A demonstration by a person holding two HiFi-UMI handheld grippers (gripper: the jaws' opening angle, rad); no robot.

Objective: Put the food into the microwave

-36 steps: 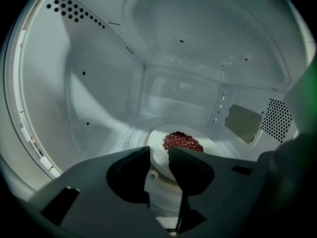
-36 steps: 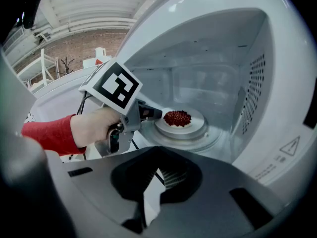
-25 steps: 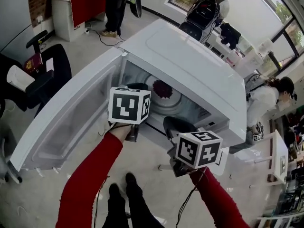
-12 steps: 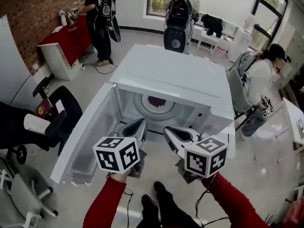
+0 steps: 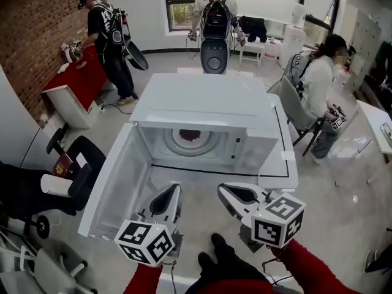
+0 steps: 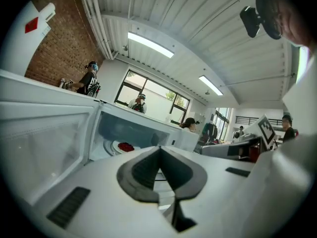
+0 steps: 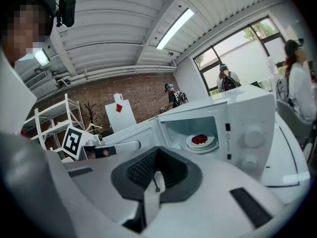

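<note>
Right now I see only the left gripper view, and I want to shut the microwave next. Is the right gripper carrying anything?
Observer: No. In the right gripper view, the right gripper has its jaws together with nothing between them.
Operator: Is either gripper inside the microwave?
Observer: No. In the head view, the left gripper and the right one both sit in front of the microwave, outside its opening. The open door stands out on the left.
</note>
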